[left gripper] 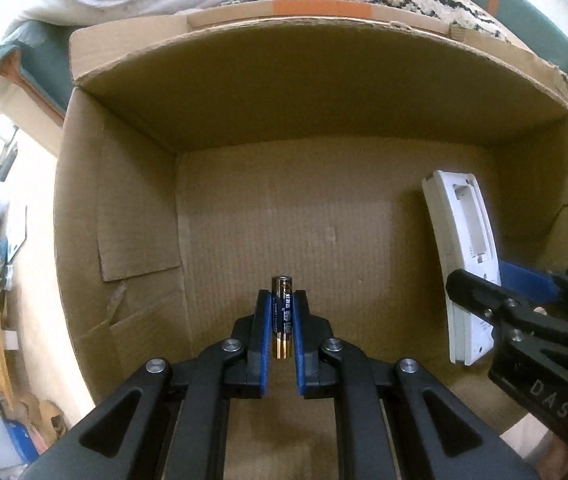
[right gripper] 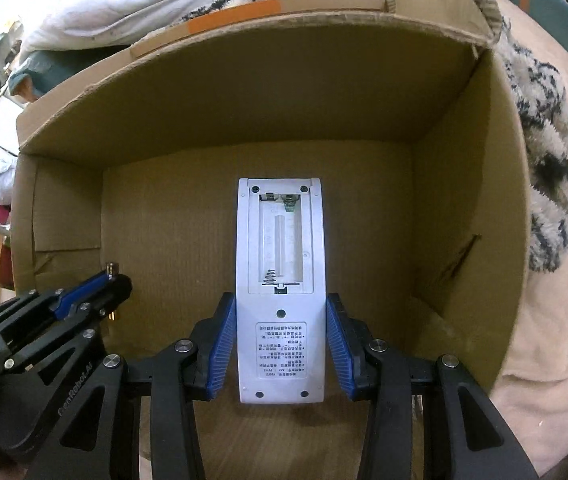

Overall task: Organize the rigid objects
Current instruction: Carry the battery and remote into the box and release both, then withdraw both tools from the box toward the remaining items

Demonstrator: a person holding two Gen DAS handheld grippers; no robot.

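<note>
Two items are in my tongs, both over the open cardboard box (left gripper: 131,200), neither set down yet; the left gripper (left gripper: 282,316) is clamped on a battery (left gripper: 282,320), upright between its pads; the right gripper (right gripper: 279,344) clasps a white remote (right gripper: 279,280), its empty battery bay facing me; the box floor looks bare, so I judge placing remains.

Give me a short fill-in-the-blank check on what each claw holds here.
1. The left claw is shut on a ____.
2. The right claw grips a white remote whose battery bay is ____.
3. Both claws are over an open cardboard ____.

Missing words: battery; empty; box
</note>
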